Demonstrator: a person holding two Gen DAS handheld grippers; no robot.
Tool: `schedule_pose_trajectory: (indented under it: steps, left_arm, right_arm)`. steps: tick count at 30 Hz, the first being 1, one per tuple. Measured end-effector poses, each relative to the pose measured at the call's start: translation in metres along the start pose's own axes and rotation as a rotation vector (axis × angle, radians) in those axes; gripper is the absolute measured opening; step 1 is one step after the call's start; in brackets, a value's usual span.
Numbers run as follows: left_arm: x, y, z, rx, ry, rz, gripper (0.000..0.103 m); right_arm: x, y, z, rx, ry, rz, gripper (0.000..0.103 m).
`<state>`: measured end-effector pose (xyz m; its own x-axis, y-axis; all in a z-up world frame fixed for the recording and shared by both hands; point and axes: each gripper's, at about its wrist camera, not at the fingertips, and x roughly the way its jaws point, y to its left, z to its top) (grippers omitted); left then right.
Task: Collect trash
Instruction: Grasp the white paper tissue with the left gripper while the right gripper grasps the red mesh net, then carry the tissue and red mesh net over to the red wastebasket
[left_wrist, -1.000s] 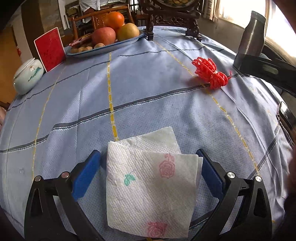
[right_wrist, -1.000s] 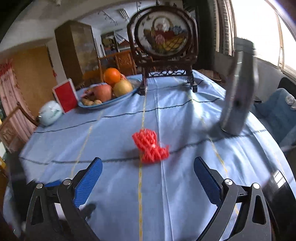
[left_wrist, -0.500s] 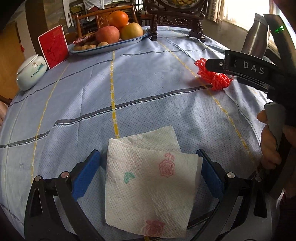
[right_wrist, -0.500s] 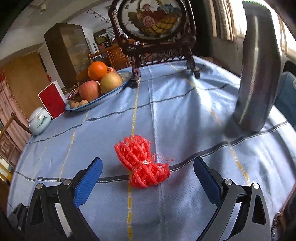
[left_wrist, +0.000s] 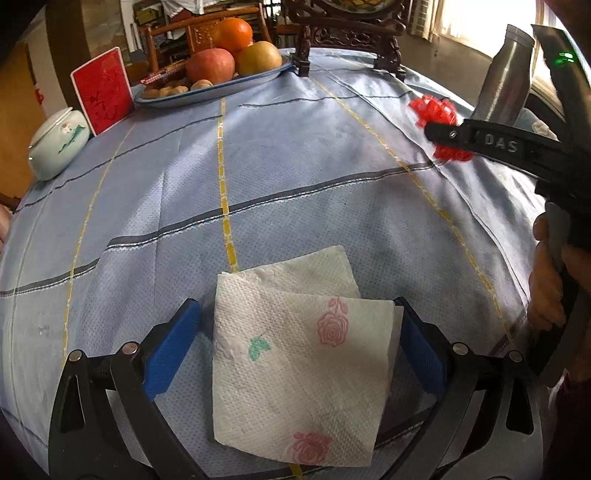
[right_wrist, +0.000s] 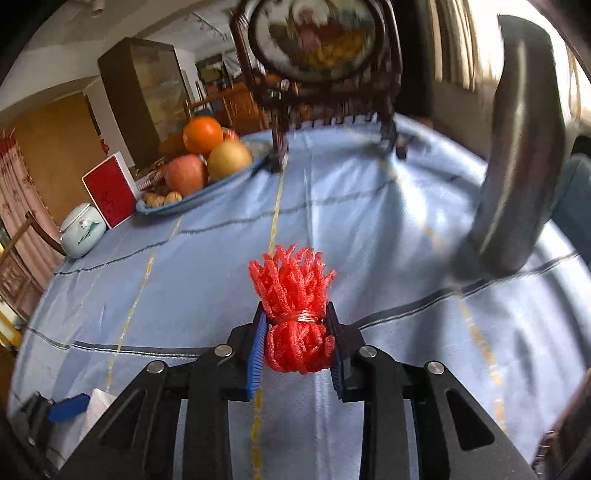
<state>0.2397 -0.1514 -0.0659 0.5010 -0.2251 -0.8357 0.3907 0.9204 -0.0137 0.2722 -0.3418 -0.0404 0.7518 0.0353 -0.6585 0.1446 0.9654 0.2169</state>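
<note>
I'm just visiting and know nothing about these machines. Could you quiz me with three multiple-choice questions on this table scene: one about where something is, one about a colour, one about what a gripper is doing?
1. Where does the paper napkin lie?
A. on the fruit plate
B. between the left gripper fingers
C. under the metal bottle

2. What colour is the foam net?
A. red
B. green
C. white

3. What is the right gripper doing?
A. standing wide open
B. holding an apple
C. squeezing the foam net

Answers: 1 B, the napkin lies flat between spread blue fingers; 2 A, it is bright red; 3 C, both pads press its sides, having just closed.
</note>
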Motion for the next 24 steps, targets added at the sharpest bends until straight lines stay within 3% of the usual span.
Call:
schedule_pose_trajectory:
  steps: [4, 10, 12, 15, 17, 20, 24]
  left_arm:
    - [-0.004, 0.011, 0.003, -0.043, 0.005, -0.050, 0.094]
    - [-0.005, 0.008, 0.003, -0.024, 0.007, -0.042, 0.093]
    - [-0.006, 0.008, 0.003, -0.025, 0.002, -0.034, 0.088]
    - [-0.012, 0.009, 0.002, -0.032, -0.018, -0.045, 0.059]
    - [-0.019, 0.008, 0.002, -0.030, -0.038, -0.090, 0.022]
    - [-0.033, 0.004, 0.004, -0.010, -0.094, -0.127, 0.011]
    - [-0.060, 0.005, 0.008, 0.005, -0.209, -0.142, 0.010]
  right_arm:
    - [0.002, -0.016, 0.003, 0.061, 0.007, -0.015, 0.032]
    - [0.017, -0.035, 0.000, 0.164, 0.083, 0.026, 0.033]
    - [0.018, -0.034, 0.000, 0.162, 0.082, 0.024, 0.033]
    - [0.017, -0.032, 0.000, 0.149, 0.074, 0.020, 0.033]
    - [0.018, -0.031, 0.000, 0.143, 0.075, 0.020, 0.033]
    - [0.017, -0.029, 0.000, 0.133, 0.071, 0.021, 0.033]
    - [0.014, -0.028, 0.001, 0.129, 0.053, 0.029, 0.033]
